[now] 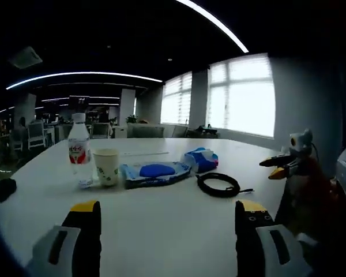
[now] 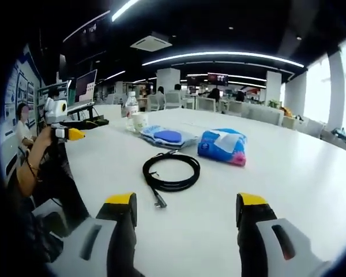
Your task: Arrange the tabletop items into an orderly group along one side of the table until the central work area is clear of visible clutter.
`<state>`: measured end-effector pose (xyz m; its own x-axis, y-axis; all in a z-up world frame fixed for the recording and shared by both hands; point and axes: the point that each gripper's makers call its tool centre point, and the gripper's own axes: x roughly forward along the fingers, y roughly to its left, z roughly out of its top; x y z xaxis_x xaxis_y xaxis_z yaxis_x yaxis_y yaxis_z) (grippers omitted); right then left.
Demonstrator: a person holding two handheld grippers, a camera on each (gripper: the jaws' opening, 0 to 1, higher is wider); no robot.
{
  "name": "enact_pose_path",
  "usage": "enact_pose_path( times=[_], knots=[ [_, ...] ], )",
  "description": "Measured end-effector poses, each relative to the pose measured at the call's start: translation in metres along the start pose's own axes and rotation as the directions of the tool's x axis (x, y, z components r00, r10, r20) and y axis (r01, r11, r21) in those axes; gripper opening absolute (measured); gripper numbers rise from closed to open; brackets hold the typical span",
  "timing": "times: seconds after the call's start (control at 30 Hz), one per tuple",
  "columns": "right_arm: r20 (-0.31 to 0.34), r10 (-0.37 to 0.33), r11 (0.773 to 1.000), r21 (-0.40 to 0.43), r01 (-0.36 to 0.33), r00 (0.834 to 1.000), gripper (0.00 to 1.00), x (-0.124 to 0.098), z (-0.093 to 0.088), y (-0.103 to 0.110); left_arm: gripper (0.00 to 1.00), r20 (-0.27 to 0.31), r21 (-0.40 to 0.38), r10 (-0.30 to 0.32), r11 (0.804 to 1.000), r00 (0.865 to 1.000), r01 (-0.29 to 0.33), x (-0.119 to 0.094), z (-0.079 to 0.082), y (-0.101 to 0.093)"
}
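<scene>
Nearest in the right gripper view, the right gripper [image 2: 186,216] hangs low over the white surface [image 2: 288,190], its yellow-tipped fingers [image 2: 122,203] spread wide with nothing between them. Just ahead of them lies the coiled black cable [image 2: 171,171], its plug end trailing toward the camera. Beyond it, the blue tissue pack [image 2: 222,145] sits a little apart, and the flat blue pouch [image 2: 168,137] lies farther in, with the paper cup [image 2: 139,122] and water bottle [image 2: 131,108] close together beyond it.

Over in the left gripper view, the left gripper [image 1: 167,219] is likewise spread and empty, facing that same row: bottle, cup, pouch, tissue pack, cable. A small dark object [image 1: 5,188], too dim to name, rests near the surface's edge.

My read: nothing is in hand, so this is the approach to a pick-up. The cable looks like the outlier. Next move calls for the right gripper to drop onto the coil, pinch both loops together, and carry it up beside the pouch without letting it uncoil.
</scene>
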<state>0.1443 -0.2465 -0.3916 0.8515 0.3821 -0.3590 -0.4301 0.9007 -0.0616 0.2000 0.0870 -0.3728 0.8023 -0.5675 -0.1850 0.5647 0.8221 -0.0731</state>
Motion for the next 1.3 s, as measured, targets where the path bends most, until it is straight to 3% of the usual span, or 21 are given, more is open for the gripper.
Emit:
enact_pose_path(
  times=[0.07, 0.27, 0.37, 0.53, 0.7, 0.8, 1.03, 1.13, 1.3],
  knots=[
    [0.015, -0.025, 1.0, -0.013, 0.026, 1.0, 0.72, -0.001, 0.0, -0.002, 1.0, 0.008, 0.013, 0.019, 1.0, 1.0, -0.019, -0.005, -0.003, 0.001],
    [0.0, -0.006, 1.0, -0.012, 0.006, 1.0, 0.79, -0.001, -0.008, 0.009, 1.0, 0.023, -0.013, 0.04, 0.999, 0.999, -0.04, -0.013, -0.006, 0.007],
    [-0.005, -0.038, 0.999, 0.015, 0.038, 0.999, 0.81, -0.002, -0.01, 0.006, 1.0, 0.042, -0.008, 0.061, 0.998, 0.997, -0.061, -0.017, -0.004, 0.01],
    [0.041, -0.028, 0.998, 0.058, 0.026, 0.999, 0.86, -0.001, 0.0, 0.008, 1.0, 0.031, -0.007, 0.074, 0.997, 0.997, -0.074, -0.018, -0.008, 0.013],
    [0.037, -0.022, 0.995, 0.102, 0.018, 0.999, 0.94, 0.001, 0.001, 0.01, 1.0, 0.043, -0.016, 0.082, 0.997, 0.996, -0.081, -0.021, -0.007, 0.013],
    [0.025, -0.037, 0.993, 0.116, 0.034, 0.999, 0.98, 0.003, -0.002, 0.007, 1.0, 0.021, 0.003, 0.104, 0.995, 0.994, -0.104, -0.021, -0.009, 0.017],
    [0.028, -0.076, 0.993, 0.092, 0.074, 0.997, 1.0, 0.003, -0.002, 0.001, 1.0, 0.011, 0.016, 0.105, 0.994, 0.994, -0.105, -0.02, -0.01, 0.013],
    [0.068, -0.066, 0.992, 0.109, 0.058, 0.996, 1.0, 0.001, 0.005, 0.004, 1.0, 0.011, 0.02, 0.108, 0.994, 0.994, -0.108, -0.019, -0.01, 0.012],
    [0.071, -0.044, 0.995, 0.092, 0.037, 0.997, 1.0, 0.0, 0.005, 0.009, 1.0, 0.002, 0.02, 0.081, 0.996, 0.997, -0.081, -0.012, -0.01, 0.005]
  ],
)
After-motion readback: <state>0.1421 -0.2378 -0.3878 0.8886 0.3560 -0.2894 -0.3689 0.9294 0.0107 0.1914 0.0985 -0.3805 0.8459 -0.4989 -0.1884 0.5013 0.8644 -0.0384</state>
